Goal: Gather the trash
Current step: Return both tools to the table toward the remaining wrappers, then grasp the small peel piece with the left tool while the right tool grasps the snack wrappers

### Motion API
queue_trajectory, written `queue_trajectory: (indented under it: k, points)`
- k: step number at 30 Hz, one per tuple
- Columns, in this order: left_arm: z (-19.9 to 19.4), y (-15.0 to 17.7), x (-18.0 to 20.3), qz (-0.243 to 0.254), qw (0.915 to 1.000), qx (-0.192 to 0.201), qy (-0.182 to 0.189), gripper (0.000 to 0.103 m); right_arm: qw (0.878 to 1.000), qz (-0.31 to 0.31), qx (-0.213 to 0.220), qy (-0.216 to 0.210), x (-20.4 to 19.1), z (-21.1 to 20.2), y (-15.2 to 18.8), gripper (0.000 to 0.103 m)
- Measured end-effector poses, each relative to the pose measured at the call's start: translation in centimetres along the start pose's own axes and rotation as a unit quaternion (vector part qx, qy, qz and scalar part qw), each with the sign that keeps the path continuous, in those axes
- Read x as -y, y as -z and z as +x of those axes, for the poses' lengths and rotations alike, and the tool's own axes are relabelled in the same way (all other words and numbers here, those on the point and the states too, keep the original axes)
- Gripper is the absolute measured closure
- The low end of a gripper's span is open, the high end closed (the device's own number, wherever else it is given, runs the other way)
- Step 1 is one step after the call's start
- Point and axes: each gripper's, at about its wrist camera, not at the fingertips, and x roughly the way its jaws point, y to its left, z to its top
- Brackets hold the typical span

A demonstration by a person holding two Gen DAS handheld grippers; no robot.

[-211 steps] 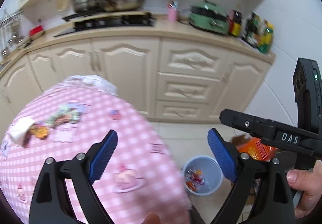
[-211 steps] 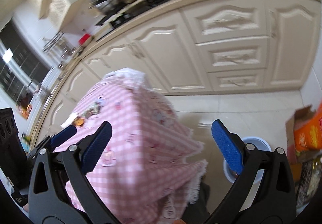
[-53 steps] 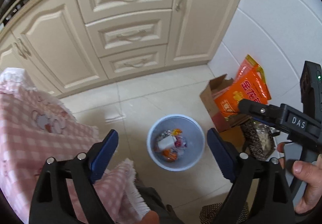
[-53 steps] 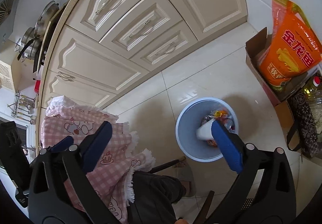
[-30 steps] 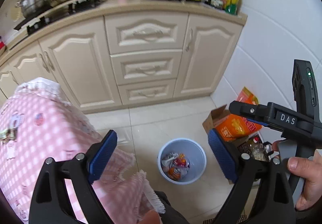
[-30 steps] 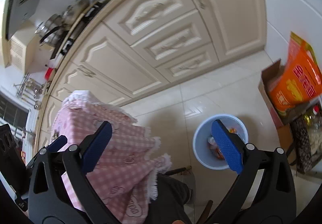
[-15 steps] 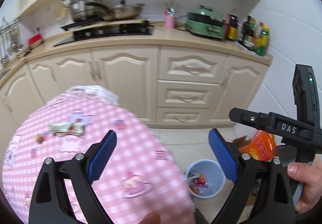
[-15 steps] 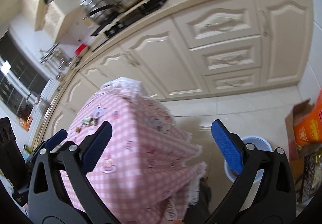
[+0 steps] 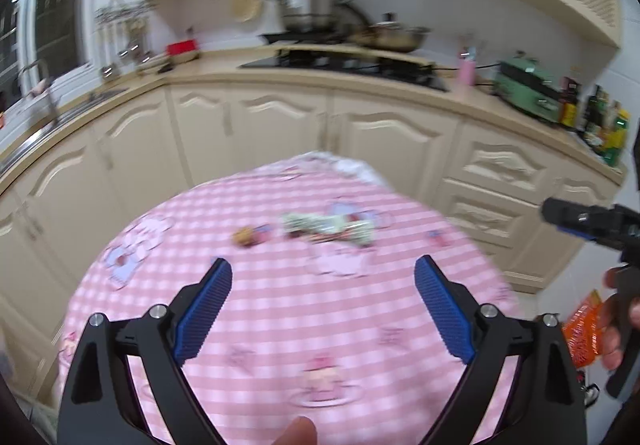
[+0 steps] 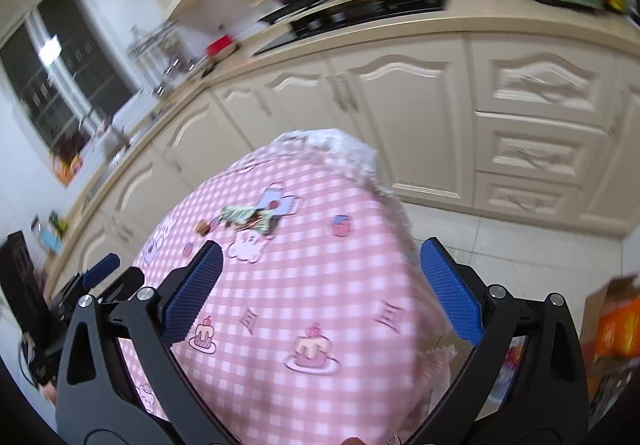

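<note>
Both views have swung up from the floor since a second ago: the pale blue bin that sat between the fingers then is gone from sight, and the pink-and-white checked tablecloth (image 9: pixel 304 309) on the worktop now fills the lower half of each picture. Closest in, the left gripper (image 9: pixel 323 279) hangs over the cloth with its blue-padded fingers (image 9: pixel 204 309) spread wide and nothing between them; the right gripper (image 10: pixel 320 261) is likewise spread wide and empty above the cloth's near part. Ahead of both pairs of fingers, well apart from their tips, lies the trash: a crumpled green-and-white printed wrapper (image 9: pixel 328 227) and, just beside it on its left, a small round orange-brown scrap (image 9: pixel 244 235). In the right wrist view the same wrapper (image 10: pixel 246 219) and scrap (image 10: pixel 203 227) lie left of centre, beyond the left finger's tip, with only bare cloth between. The right gripper's black body shows at the right edge of the left wrist view, above an orange snack bag (image 9: pixel 582 329) on the floor. Beyond the worktop stand cream panelled kitchen cabinets (image 9: pixel 280 125), then a black hob (image 9: pixel 348 65) carrying steel pots (image 9: pixel 308 11), and a green countertop appliance (image 9: pixel 528 91); all of this is blurred.
</note>
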Motion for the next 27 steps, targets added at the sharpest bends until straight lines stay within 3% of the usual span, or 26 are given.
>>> queue_trajectory:
  k: [7, 16, 19, 21, 22, 25, 27]
  points:
    - [5.2, 0.1, -6.8, -0.025, 0.9987, -0.023, -0.039, 0.012, 0.996, -0.070, -0.047, -0.013, -4.8, 6.0, -0.4, 0.006]
    - [15.8, -1.4, -7.7, 0.029, 0.9959, -0.080, -0.030, 0.012, 0.989, -0.112, -0.099, -0.013, -5.7, 12.6, -0.5, 0.006]
    - [18.0, -2.0, -8.4, 0.022, 0.9950, -0.097, -0.015, 0.013, 0.984, -0.141, -0.111, -0.013, -5.9, 14.9, -0.8, 0.006]
    - [18.8, -2.3, -8.7, 0.017, 0.9946, -0.102, 0.014, 0.027, 0.976, -0.182, -0.123, -0.012, -6.7, 16.9, -1.1, 0.006]
    - [19.3, -2.3, -8.8, 0.016, 0.9932, -0.113, 0.024, 0.044, 0.971, -0.200, -0.128, -0.016, -7.1, 17.5, -1.1, 0.006]
    - [19.2, -2.2, -8.6, 0.029, 0.9935, -0.108, 0.021, 0.070, 0.947, -0.287, -0.139, -0.028, -9.4, 19.9, -1.2, 0.006]
    - [18.8, -2.0, -8.7, 0.026, 0.9933, -0.108, 0.031, 0.074, 0.931, -0.332, -0.147, -0.031, -10.4, 21.1, -1.1, 0.006]
